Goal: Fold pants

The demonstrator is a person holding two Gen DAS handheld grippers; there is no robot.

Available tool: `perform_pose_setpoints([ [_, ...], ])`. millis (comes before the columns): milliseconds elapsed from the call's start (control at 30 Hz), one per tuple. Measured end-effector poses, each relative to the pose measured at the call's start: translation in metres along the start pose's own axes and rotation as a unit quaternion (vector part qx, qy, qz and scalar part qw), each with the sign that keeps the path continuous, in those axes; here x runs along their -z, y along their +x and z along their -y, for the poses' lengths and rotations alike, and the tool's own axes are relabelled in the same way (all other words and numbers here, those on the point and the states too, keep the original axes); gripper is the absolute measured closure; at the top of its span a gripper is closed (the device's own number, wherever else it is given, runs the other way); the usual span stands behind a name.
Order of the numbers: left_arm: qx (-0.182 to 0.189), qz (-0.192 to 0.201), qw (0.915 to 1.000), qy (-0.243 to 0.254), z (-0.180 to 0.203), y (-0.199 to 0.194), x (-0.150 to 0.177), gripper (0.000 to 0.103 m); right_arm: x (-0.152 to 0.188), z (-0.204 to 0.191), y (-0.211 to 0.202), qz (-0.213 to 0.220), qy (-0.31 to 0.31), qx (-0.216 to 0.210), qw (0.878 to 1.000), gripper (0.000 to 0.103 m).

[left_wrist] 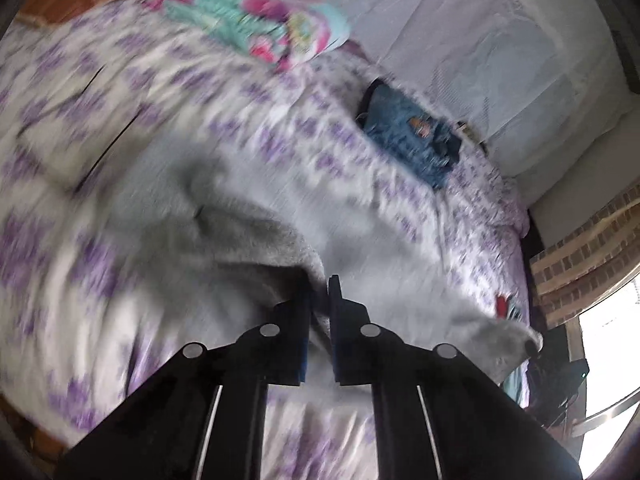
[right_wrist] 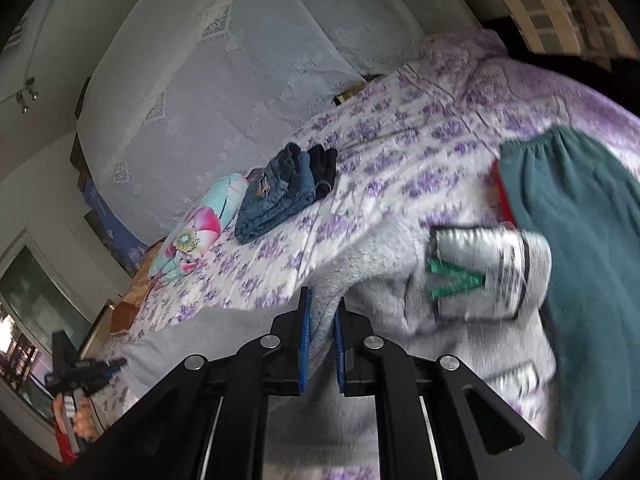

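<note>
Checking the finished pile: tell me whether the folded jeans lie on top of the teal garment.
No: the folded jeans lie on the floral bedspread, apart from the teal garment.

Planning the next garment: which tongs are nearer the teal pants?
Right. The right tongs grip grey pants beside the teal pants; left tongs sit far across.

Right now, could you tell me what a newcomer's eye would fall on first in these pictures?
First, the grey sweatpants sprawled over the purple-flowered bedspread, pinched by both the right gripper and the left gripper. Next, the folded blue jeans farther up the bed, beside a bright floral pillow. A teal garment lies at the right edge, next to the sweatpants.
</note>
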State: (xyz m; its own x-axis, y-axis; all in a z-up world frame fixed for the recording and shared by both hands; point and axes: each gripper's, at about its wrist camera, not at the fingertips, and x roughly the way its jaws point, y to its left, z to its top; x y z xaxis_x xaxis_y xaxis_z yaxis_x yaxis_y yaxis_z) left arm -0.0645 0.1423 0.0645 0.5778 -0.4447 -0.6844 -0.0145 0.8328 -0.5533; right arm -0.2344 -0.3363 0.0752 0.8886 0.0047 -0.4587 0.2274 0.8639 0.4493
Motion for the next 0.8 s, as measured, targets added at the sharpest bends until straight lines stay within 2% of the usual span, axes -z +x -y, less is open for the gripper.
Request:
perform_pose_setpoints([
  [200, 0.003, 0.070, 0.9962, 0.053, 0.052, 0.032, -0.084, 0.096, -0.062, -0.027, 0.044, 0.030, -0.061, 0.031, 0.997, 0.092],
  [267, -0.008, 0.093, 0.9947, 0.044, 0.059, 0.049, -0.112, 0.096, -0.086, -0.030, 0.070, 0.041, -0.066, 0.044, 0.996, 0.092],
  [333, -0.016, 0.106, 0.9942, 0.012, 0.052, 0.076, -0.142, 0.095, -0.106, -0.031, 0.105, 0.054, -0.070, 0.071, 0.994, 0.092],
  [367, -0.020, 0.106, 0.9942, -0.005, 0.045, 0.091, -0.155, 0.095, -0.111, -0.032, 0.122, 0.054, -0.074, 0.084, 0.992, 0.092],
  [433, -0.042, 0.077, 0.9952, -0.043, 0.021, 0.136, -0.175, 0.094, -0.117, -0.031, 0.164, 0.034, -0.091, 0.121, 0.988, 0.086],
  [500, -0.090, 0.021, 0.9922, -0.084, -0.012, 0.192, -0.183, 0.092, -0.113, -0.017, 0.222, -0.022, -0.092, 0.160, 0.983, 0.070],
  [533, -0.101, -0.001, 0.9904, -0.094, -0.022, 0.208, -0.182, 0.091, -0.109, -0.011, 0.234, -0.034, -0.090, 0.173, 0.980, 0.062],
  [567, -0.099, -0.021, 0.9895, -0.103, -0.034, 0.224, -0.179, 0.091, -0.103, -0.002, 0.249, -0.051, -0.086, 0.183, 0.978, 0.060],
  [633, -0.087, 0.008, 0.9932, -0.078, -0.034, 0.222, -0.172, 0.089, -0.097, 0.005, 0.257, -0.068, -0.083, 0.185, 0.977, 0.060],
  [700, -0.082, 0.017, 0.9953, -0.047, -0.023, 0.217, -0.170, 0.076, -0.097, 0.005, 0.252, -0.055, -0.084, 0.180, 0.979, 0.054],
  [733, -0.076, 0.018, 0.9961, -0.042, -0.020, 0.215, -0.170, 0.066, -0.097, 0.004, 0.249, -0.046, -0.086, 0.182, 0.978, 0.051],
  [767, -0.064, 0.019, 0.9971, -0.037, -0.015, 0.208, -0.169, 0.057, -0.097, 0.002, 0.243, -0.034, -0.087, 0.182, 0.979, 0.051],
  [800, -0.054, 0.022, 0.9977, -0.034, -0.012, 0.202, -0.168, 0.053, -0.098, -0.001, 0.235, -0.021, -0.085, 0.176, 0.981, 0.051],
])
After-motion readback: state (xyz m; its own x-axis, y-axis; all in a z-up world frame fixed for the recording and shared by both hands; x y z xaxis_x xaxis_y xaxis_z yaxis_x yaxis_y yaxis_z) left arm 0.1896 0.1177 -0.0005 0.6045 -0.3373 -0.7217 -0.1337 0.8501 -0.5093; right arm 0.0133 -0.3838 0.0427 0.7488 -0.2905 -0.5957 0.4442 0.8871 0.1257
